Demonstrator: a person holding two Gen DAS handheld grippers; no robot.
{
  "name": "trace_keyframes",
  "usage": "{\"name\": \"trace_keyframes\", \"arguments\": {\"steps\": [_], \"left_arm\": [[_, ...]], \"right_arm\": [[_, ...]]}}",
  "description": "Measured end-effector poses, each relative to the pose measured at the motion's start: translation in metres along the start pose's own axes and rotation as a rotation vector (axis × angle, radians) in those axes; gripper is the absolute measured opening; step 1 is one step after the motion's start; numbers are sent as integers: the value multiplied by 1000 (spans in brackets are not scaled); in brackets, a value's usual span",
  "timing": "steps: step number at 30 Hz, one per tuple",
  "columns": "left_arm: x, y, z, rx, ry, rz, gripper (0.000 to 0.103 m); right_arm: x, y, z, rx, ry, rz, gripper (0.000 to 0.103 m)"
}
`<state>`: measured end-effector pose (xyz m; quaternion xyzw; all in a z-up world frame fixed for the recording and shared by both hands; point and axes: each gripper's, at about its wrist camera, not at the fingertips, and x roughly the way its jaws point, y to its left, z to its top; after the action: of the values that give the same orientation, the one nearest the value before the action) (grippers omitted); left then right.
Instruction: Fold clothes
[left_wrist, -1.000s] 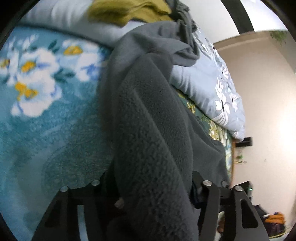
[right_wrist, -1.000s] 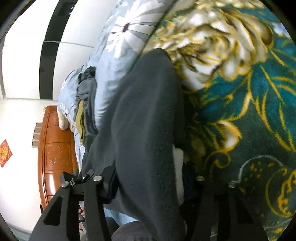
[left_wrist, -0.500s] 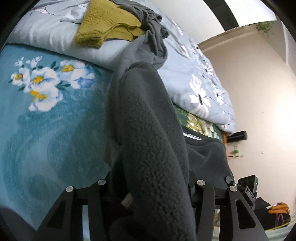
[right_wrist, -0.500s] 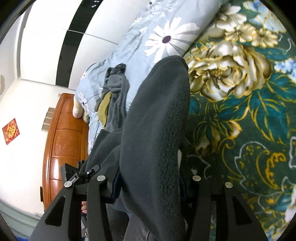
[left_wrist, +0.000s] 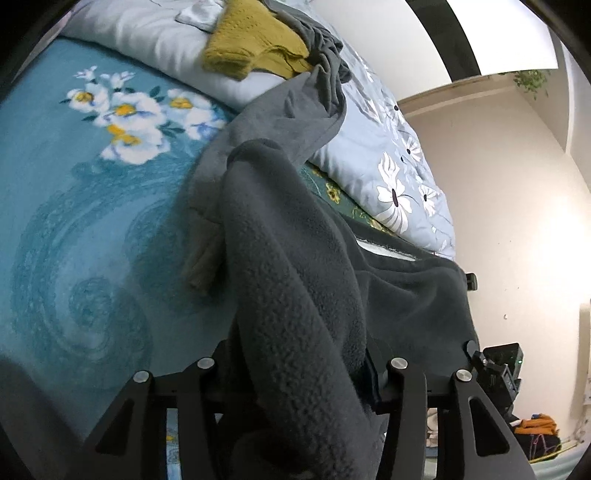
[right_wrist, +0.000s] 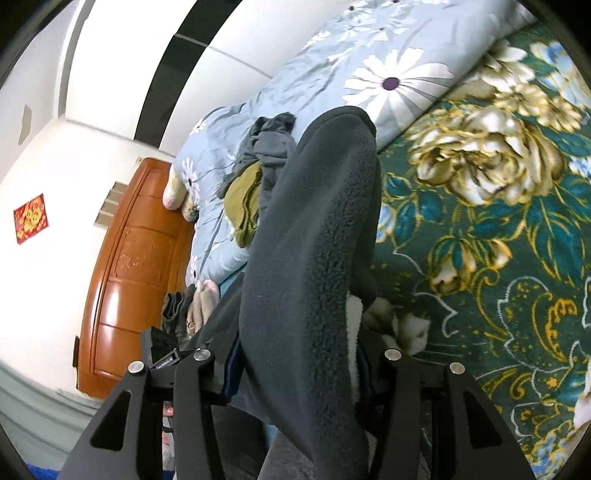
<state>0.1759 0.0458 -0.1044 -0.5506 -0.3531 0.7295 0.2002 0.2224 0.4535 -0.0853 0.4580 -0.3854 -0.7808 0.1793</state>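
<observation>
A dark grey fleece garment (left_wrist: 295, 280) with a cream lining runs between both grippers. My left gripper (left_wrist: 299, 373) is shut on one bunched edge of it, lifted above the teal floral blanket (left_wrist: 74, 206). My right gripper (right_wrist: 299, 365) is shut on another bunched edge of the fleece garment (right_wrist: 310, 258), with cream lining showing beside the jaw, above the dark green floral blanket (right_wrist: 498, 258). The rest of the fleece drapes to the right in the left wrist view and trails up onto the quilt.
A light blue daisy quilt (left_wrist: 399, 173) lies along the back, bearing a mustard knit top (left_wrist: 255, 40) and a grey garment (left_wrist: 321, 37). The right wrist view shows the quilt (right_wrist: 369, 74), the wooden headboard (right_wrist: 136, 266) and more clothes (right_wrist: 199, 306) near it.
Both grippers have risen and drawn back with the fleece, so more of the bed, quilt and clothes pile shows. The fleece hangs longer between them.
</observation>
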Motion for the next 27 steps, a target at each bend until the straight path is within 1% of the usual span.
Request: {"name": "trace_keyframes", "arguments": {"steps": [2, 6, 9, 13, 18, 21, 27], "left_arm": [[-8, -2, 1, 10, -17, 0, 49], [-29, -8, 14, 28, -71, -17, 48], [-59, -9, 21, 50, -112, -22, 47], [-102, -6, 32, 72, -175, -29, 47], [-159, 14, 51, 56, -278, -36, 47], [-200, 35, 65, 31, -347, -36, 47], [-288, 84, 97, -13, -464, -13, 47]], "right_arm": [[2, 10, 2, -20, 10, 4, 51], [4, 30, 5, -54, 22, 22, 50], [8, 51, 5, -84, 26, 59, 50], [23, 89, 10, -147, 58, 101, 50], [60, 154, 22, -244, 101, 163, 50], [94, 204, 29, -311, 147, 195, 50], [168, 304, 27, -442, 235, 261, 50]]}}
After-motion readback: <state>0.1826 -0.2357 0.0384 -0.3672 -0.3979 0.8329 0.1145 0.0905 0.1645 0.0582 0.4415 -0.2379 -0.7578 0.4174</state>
